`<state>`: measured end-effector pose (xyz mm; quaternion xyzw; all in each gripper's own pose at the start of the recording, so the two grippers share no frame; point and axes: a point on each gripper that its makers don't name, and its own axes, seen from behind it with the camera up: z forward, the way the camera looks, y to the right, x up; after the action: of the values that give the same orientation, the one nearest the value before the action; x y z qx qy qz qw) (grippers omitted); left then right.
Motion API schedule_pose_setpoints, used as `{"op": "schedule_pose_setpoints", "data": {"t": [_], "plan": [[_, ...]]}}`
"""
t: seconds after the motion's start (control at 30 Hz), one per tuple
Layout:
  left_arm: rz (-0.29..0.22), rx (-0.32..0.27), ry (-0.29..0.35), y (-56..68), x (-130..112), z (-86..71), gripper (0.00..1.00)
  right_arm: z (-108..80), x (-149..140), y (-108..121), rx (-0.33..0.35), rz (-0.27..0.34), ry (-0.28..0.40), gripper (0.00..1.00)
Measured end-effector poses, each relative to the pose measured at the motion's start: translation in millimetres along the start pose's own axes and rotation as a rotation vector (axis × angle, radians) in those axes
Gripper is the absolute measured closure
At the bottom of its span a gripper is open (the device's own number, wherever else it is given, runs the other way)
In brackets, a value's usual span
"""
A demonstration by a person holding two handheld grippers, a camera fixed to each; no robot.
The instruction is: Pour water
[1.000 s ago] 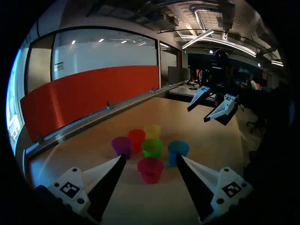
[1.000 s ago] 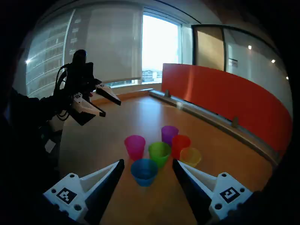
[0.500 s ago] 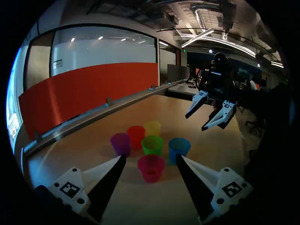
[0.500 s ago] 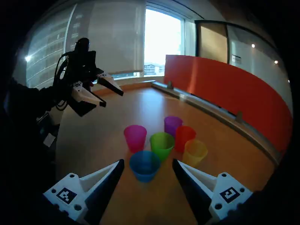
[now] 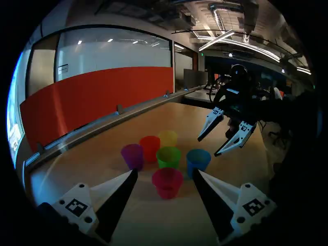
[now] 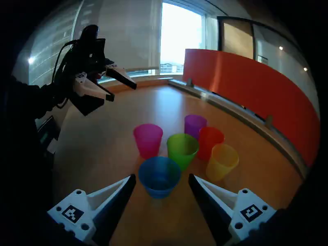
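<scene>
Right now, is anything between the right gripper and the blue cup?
Nothing visible. The blue cup stands on the table just ahead of the right gripper's open fingers; the green cup is behind it.

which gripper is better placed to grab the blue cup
Right. The blue cup sits just ahead, centred between the right gripper's open fingers. For the left gripper, the pink cup stands in front and the blue one is off to the side.
</scene>
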<state>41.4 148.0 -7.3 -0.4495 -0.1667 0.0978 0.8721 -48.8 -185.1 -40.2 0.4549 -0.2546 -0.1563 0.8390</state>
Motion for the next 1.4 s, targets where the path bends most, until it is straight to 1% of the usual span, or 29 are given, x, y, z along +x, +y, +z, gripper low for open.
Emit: {"op": "schedule_pose_setpoints", "data": {"t": [0.27,0.47,0.77,1.03,1.2,1.4], "plan": [[-0.002,0.001,-0.003,-2.1,-2.0,1.1,0.01,20.1,-12.1,0.0,0.01,-0.003,-0.028,0.0],[-0.006,0.005,-0.006,-4.6,-3.6,1.2,0.01,33.7,-17.2,-1.1,0.019,-0.015,-0.036,0.0],[-0.007,0.002,-0.008,-3.5,-3.7,2.6,0.01,50.0,-19.9,-1.9,0.027,-0.023,-0.041,0.0],[-0.008,0.002,-0.012,-2.9,-4.7,2.6,0.01,54.1,-16.7,-2.2,0.03,-0.021,-0.018,0.01],[-0.009,0.003,-0.013,-2.9,-5.6,1.4,0.01,54.5,-16.3,-2.5,0.033,-0.015,-0.007,0.07],[-0.01,0.005,-0.015,-3.2,-6.4,1.1,0.01,50.3,-14.6,-0.1,0.022,-0.016,-0.004,0.08]]}}
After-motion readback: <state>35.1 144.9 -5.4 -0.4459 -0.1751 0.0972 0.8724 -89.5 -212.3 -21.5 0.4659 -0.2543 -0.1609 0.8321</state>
